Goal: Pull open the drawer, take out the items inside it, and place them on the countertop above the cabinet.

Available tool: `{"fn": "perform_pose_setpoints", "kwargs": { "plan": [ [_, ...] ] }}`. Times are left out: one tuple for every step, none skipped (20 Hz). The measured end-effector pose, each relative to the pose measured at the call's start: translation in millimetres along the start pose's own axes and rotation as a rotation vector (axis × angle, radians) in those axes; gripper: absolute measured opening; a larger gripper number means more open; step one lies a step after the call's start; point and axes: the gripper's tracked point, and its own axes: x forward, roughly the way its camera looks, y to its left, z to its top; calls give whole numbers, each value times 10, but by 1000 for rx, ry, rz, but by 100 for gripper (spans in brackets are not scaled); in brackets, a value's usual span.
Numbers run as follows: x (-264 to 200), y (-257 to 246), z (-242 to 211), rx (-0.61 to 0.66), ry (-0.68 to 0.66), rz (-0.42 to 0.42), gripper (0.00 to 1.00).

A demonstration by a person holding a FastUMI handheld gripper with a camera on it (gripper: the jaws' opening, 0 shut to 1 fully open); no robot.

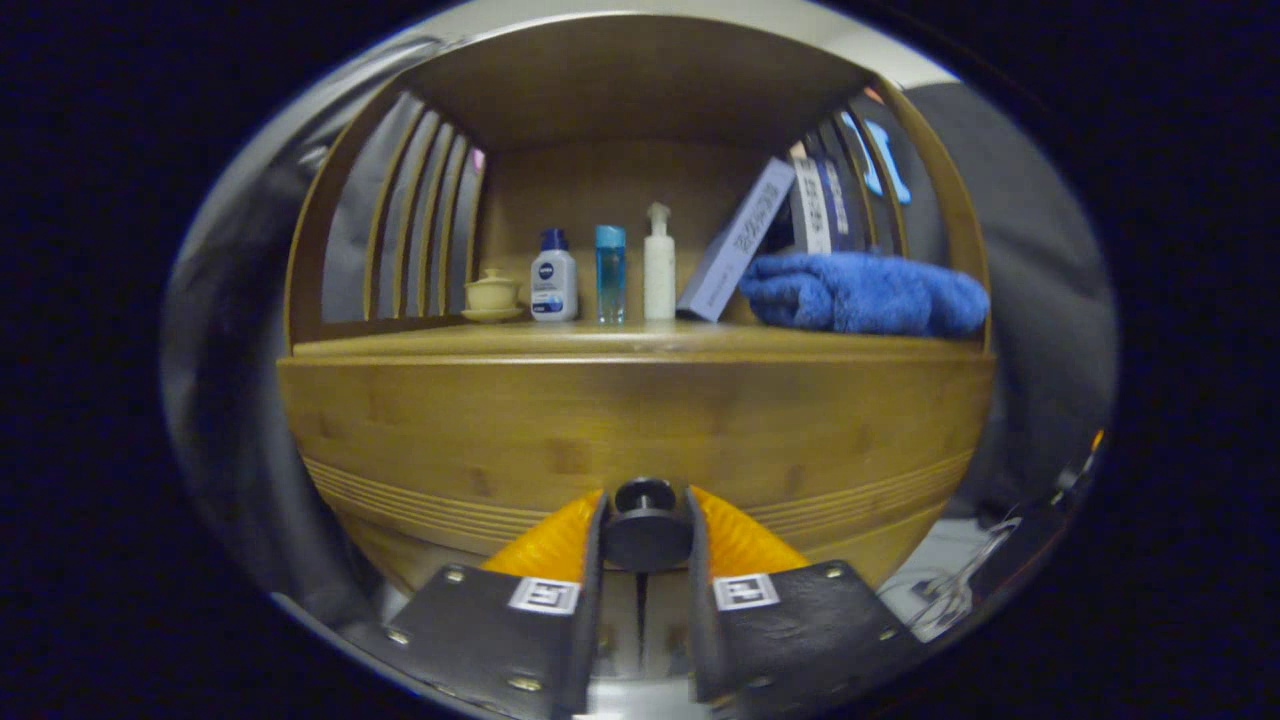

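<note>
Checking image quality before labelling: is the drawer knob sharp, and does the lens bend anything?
Gripper view: the dark knob between the tongs is fairly sharp; the fisheye bows the drawer front and countertop; lighting is dim and warm, without glare.

Closed wooden drawer (640, 420), dark knob (646, 525)

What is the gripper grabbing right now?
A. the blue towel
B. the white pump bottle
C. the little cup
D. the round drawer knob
D: the gripper has its two fingers pressed on either side of the round drawer knob on the wooden drawer front, while the blue towel, white pump bottle and little cup sit on the countertop beyond.
</note>
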Motion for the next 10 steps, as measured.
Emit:
{"fn": "perform_pose_setpoints", "kwargs": {
  "plan": [
    [-48, -31, 3, -37, -5, -9, 33],
    [-87, -54, 4, -60, -23, -19, 28],
    [-179, -59, -20, -60, -19, -15, 23],
    [-278, -42, -26, -37, -23, -10, 23],
    [-419, -30, -73, -35, -9, -4, 22],
    [-517, -50, -82, -50, -12, -7, 23],
    [-643, -79, -95, -68, -7, -9, 22],
    [-766, -98, -107, -46, -3, -9, 22],
    [-896, -105, -118, -26, 2, -5, 22],
    [-1006, -101, -156, -24, 11, -2, 22]
  ]
}}
